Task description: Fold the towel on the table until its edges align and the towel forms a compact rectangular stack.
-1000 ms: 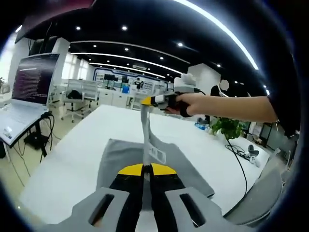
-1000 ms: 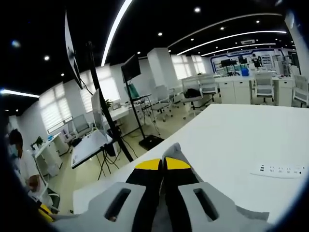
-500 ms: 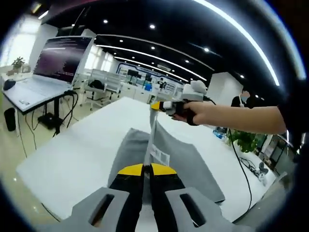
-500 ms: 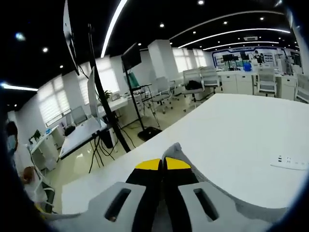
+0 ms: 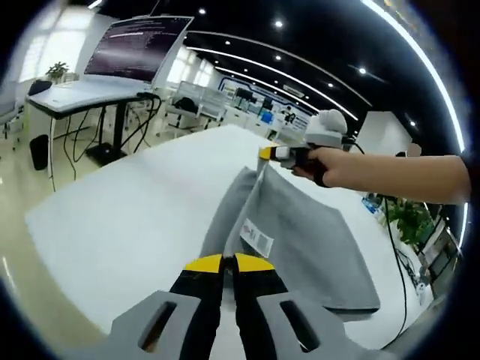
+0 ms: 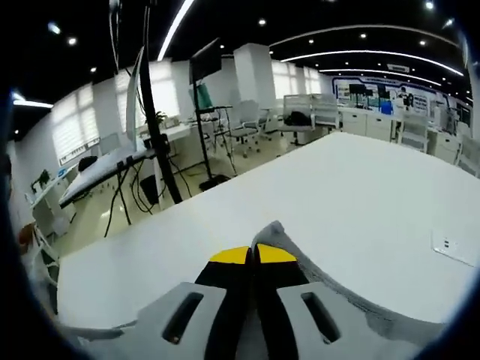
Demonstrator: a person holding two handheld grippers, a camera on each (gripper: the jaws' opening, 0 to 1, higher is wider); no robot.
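Your left gripper view looks low along the table (image 5: 112,217) toward 12 o'clock; your right gripper view skims that same table (image 6: 360,195).

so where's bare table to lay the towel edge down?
Bare white table left of the grey towel, and ahead of the right gripper out to the power strip. Crowded along the lifted edge, between left gripper and right.

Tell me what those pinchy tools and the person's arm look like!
Each tool has two black jaws with bright yellow tips, set in pale grey plastic shells with slot-shaped holes. You see this on the left tool and the right tool. In the left gripper view, the right tool also shows a yellow tip and a rounded white top. The person's arm wears a dark sleeve up near the elbow.
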